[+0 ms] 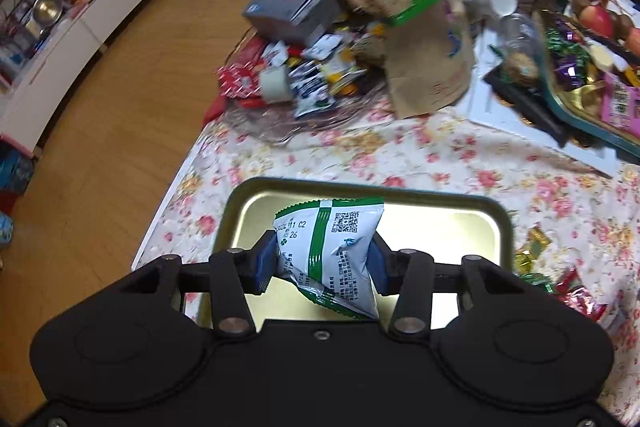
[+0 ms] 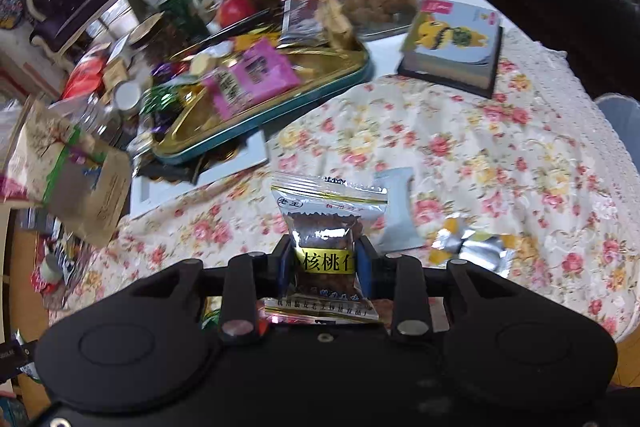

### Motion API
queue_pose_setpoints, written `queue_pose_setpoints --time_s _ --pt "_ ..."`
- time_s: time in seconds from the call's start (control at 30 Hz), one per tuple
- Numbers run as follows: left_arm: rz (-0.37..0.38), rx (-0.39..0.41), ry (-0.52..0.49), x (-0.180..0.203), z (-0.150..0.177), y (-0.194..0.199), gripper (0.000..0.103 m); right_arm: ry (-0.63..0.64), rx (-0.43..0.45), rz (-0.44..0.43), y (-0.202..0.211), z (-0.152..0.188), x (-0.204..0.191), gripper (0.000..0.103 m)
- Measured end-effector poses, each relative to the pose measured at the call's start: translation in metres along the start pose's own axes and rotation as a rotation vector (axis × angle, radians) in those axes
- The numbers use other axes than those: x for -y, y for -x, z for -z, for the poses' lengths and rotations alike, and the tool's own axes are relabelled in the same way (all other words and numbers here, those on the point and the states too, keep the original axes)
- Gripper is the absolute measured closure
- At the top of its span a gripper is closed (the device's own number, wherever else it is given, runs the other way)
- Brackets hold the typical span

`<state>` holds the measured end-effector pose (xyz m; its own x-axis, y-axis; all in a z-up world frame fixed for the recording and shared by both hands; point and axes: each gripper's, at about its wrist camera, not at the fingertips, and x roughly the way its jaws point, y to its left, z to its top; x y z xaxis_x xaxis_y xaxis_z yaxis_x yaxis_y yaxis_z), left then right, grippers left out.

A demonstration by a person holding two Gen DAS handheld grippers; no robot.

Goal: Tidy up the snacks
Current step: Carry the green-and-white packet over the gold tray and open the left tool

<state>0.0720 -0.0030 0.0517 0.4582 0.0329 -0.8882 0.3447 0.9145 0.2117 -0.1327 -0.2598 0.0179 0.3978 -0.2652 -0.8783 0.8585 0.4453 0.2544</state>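
Two hand-held grippers clamped on snacks, left hand-held gripper (image 1: 322, 263) gripping green-white packet (image 1: 332, 247) above gold tray (image 1: 505, 223), right hand-held gripper (image 2: 325, 263) pinching walnut packet (image 2: 326, 227)

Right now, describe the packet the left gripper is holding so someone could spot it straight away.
Find the gold tray with the dark rim at the near edge of the floral tablecloth. Above it, the left gripper clamps a puffy snack packet. It is white with green bands and a QR code, unlike the foil candies nearby.

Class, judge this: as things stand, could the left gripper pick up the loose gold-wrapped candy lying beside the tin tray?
Probably not yet: the left gripper is shut on a green-and-white snack packet, though the gold-wrapped candy lies unobstructed beside the gold metal tray.
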Motion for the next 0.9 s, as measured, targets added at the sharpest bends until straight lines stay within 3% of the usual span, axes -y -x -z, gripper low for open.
queue_pose_setpoints --time_s 0.43,0.63,0.9 --pt "-0.009 -0.148 0.078 -0.057 0.018 -0.042 0.049 0.179 -0.034 -0.070 -0.010 0.041 -0.083 0.070" --pt "-0.018 -0.172 0.060 -0.063 0.024 -0.051 0.049 0.291 -0.017 -0.123 -0.009 0.061 -0.112 0.070" --pt "-0.015 -0.165 0.041 -0.067 0.028 -0.054 0.048 0.343 -0.022 -0.191 -0.008 0.075 -0.127 0.070"
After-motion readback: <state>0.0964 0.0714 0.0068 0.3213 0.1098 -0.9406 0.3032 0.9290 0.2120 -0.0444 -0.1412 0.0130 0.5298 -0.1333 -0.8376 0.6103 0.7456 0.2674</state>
